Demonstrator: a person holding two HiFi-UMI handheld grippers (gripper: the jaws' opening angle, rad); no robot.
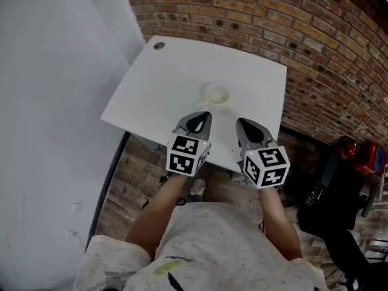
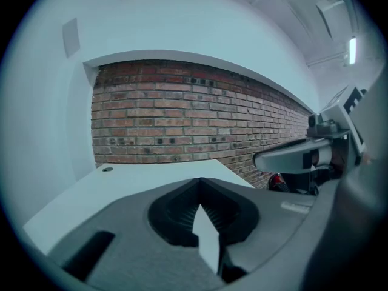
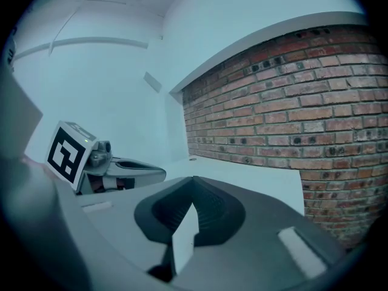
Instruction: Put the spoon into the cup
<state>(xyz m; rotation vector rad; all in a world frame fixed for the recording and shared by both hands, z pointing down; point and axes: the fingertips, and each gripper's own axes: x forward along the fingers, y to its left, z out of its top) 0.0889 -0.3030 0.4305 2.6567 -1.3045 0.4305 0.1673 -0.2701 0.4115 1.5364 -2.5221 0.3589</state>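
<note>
Closest in, the left gripper [image 1: 205,115] and right gripper [image 1: 240,122] hover over the desk's [image 1: 151,90] near edge, each with its jaws pressed together on nothing. Just beyond them, near the desk's middle, sits the cup [image 1: 216,94]. No spoon shows (it may lie inside the cup, too small to tell), so any approach should probably come gently from above, lest the cup tip

Nothing legible — no words or numbers.
The cubes [image 1: 183,154] on the left gripper [image 1: 205,115] and right gripper [image 1: 240,122] show only black-and-white square markers; a dark scrawl [image 1: 173,260] on the shirt [image 1: 209,235] is too small to read.
</note>
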